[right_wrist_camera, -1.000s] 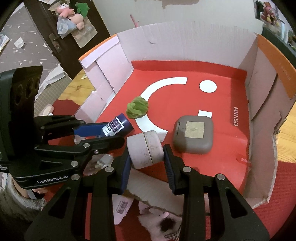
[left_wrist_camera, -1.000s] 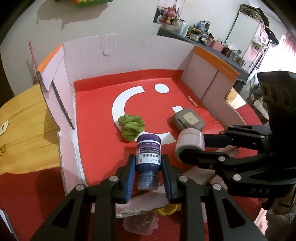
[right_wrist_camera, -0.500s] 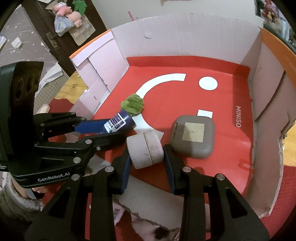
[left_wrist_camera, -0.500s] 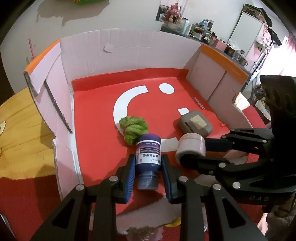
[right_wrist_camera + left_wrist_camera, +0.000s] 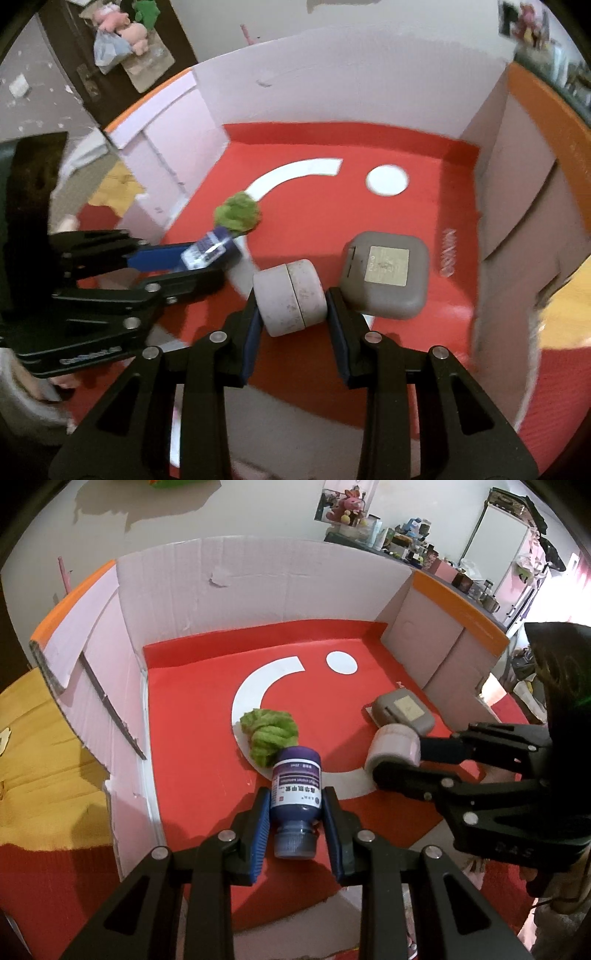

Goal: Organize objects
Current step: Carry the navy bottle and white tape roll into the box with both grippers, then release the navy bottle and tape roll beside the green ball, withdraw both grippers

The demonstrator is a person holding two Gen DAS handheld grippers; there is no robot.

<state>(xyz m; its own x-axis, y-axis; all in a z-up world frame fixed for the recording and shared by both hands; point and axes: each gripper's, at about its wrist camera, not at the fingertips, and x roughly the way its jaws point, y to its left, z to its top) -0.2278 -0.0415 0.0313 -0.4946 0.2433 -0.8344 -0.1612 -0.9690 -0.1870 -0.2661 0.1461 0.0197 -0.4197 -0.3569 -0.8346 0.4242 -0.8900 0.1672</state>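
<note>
Left tongs (image 5: 295, 821) clamping purple bottle (image 5: 295, 790) (cap toward camera); right tongs (image 5: 291, 314) clamping white jar (image 5: 290, 297), over red box (image 5: 192, 716)

A pale wall (image 5: 258, 513) stood behind. A crowded shelf (image 5: 406, 535) and a white cabinet (image 5: 495, 531) were at the right; a dark door (image 5: 96, 62) at the left.

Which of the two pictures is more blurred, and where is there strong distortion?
The right wrist view is more blurred: the grey case and the box wall look smeared. The left wrist view is sharp; the label on the purple bottle shows clearly. Both views bend the box edges strongly, as a fisheye does.
</note>
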